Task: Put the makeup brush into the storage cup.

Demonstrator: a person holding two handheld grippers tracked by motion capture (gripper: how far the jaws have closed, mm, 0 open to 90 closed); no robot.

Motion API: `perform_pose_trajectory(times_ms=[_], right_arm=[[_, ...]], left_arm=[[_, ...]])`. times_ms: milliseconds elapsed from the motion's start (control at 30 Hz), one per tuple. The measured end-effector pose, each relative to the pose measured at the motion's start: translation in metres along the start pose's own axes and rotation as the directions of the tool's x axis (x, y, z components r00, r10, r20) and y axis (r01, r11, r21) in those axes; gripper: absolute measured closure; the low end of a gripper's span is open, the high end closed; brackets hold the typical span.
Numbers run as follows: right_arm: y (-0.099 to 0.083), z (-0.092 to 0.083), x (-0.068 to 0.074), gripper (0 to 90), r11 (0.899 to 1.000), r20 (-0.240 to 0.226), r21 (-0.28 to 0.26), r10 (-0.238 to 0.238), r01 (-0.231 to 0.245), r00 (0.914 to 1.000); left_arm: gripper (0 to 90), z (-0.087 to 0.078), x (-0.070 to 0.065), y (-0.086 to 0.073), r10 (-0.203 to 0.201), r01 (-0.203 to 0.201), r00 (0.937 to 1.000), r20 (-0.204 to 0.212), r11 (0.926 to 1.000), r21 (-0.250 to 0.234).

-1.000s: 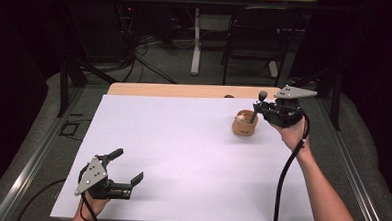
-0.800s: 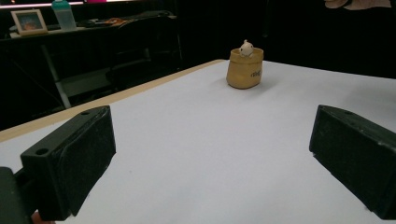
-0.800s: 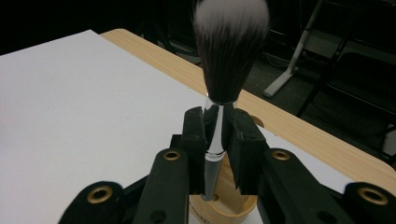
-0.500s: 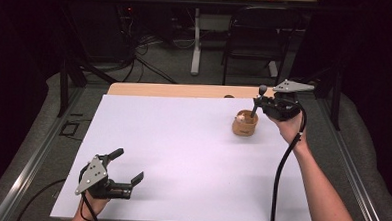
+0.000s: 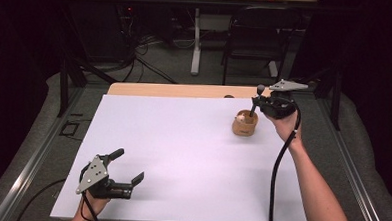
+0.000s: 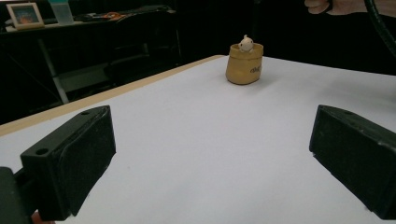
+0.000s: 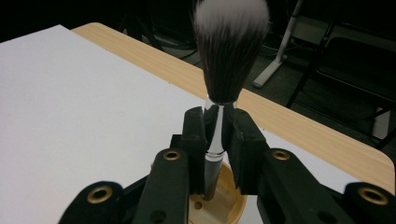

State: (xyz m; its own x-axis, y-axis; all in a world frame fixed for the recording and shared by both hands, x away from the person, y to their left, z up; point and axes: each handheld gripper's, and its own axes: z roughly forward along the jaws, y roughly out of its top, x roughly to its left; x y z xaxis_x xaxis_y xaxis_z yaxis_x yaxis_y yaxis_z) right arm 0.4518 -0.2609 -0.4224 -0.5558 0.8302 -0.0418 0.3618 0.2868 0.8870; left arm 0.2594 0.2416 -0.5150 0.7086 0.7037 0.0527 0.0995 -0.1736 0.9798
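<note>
**Mia:** What is the right gripper (image 7: 215, 140) holding?

**Ben:** A makeup brush (image 7: 224, 70). The two black jaws are squeezed tight on its shiny silver neck. The fluffy end points up. It is dark with white tips.

**Mia:** Where is the brush?

**Ben:** It is over a little wooden cup (image 7: 219, 200). The dark handle goes down toward the open cup. I cannot tell if it touches the bottom.

**Mia:** And from up high?

**Ben:** The right gripper (image 5: 264, 104) is at the far right part of the white table (image 5: 182, 155). The brush (image 5: 257, 99) leans a bit, with its low end at the top of the tan cup (image 5: 245, 123).

**Mia:** What about the left gripper (image 5: 131, 168)?

**Ben:** It sits low at the near left of the table, well apart from the cup. Its jaws are spread wide, with nothing in them.

**Mia:** What does it see?

**Ben:** Its own two black jaws are far apart, with bare white table between them. Far off stands the cup (image 6: 244, 65). It looks like a small tan sack there, and a tiny pale figure (image 6: 245, 43) peeks out of the top.
</note>
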Motion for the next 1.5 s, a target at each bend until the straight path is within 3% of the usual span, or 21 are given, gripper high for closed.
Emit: perform_pose_trajectory(times_ms=[533,967,1067,1100,1167,1333,1500], right_arm=[[-0.018,0.023,0.001,77.8,0.999,0.013,0.044,0.020,-0.021,0.9997],[-0.022,0.028,-0.001,77.2,0.998,0.020,0.054,0.027,-0.028,0.9994],[-0.022,0.029,-0.002,25.0,0.995,0.054,0.080,0.063,-0.067,0.9965],[-0.023,0.029,-0.002,13.1,0.994,0.055,0.088,0.063,-0.067,0.9965],[-0.025,0.029,-0.004,1.4,0.991,0.055,0.105,0.078,-0.084,0.9954],[-0.029,0.021,-0.007,0.0,0.987,0.035,0.117,0.105,-0.109,0.9938],[-0.033,0.008,-0.007,0.0,0.990,0.018,0.109,0.082,-0.084,0.9965]], left_arm=[[0.2,0.000,0.000,0.000,-0.004,0.004,1.0000,0.000,1.0000,0.001],[0.2,0.000,0.000,0.000,-0.004,0.004,1.0000,0.000,1.0000,0.001],[0.2,0.000,0.000,0.000,-0.003,0.003,1.0000,0.001,1.0000,-0.002],[0.2,0.000,0.000,0.000,-0.004,0.004,1.0000,0.002,1.0000,-0.002],[0.2,-0.001,0.000,0.000,-0.004,0.004,1.0000,0.003,1.0000,-0.003],[0.2,0.000,0.000,0.000,-0.005,0.005,1.0000,0.006,1.0000,-0.002],[0.2,0.000,0.000,0.000,-0.004,0.004,1.0000,0.008,1.0000,-0.002]])
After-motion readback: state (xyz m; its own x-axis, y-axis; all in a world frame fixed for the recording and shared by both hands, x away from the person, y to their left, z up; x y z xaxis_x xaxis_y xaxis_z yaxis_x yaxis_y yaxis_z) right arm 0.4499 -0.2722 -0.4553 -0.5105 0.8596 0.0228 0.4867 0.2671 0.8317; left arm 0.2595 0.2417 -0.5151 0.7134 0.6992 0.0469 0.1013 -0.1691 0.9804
